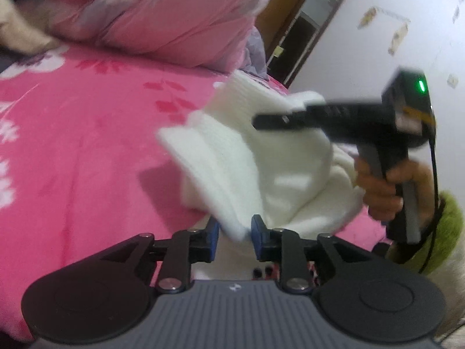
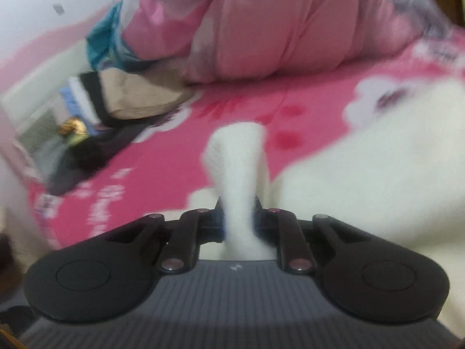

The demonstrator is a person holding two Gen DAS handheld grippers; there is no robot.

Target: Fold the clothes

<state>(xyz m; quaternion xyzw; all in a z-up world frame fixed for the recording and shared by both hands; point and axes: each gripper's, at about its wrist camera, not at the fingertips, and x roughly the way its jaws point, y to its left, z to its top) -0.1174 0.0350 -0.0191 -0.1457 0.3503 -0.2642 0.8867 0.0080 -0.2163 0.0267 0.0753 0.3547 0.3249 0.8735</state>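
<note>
Garment [image 1: 261, 157]: on bed [image 1: 87, 133], lifted part btwn both grippers.
L gripper [image 1: 234, 232]: near edge, jaws round garment fold.
R gripper [image 2: 239, 221]: jaws round a fold; in left view it's right of garment.
Quilt [image 1: 162, 14]: behind garment, heaped on bed.
Clothes pile [image 2: 116, 99]: left of quilt, on bed.
</note>
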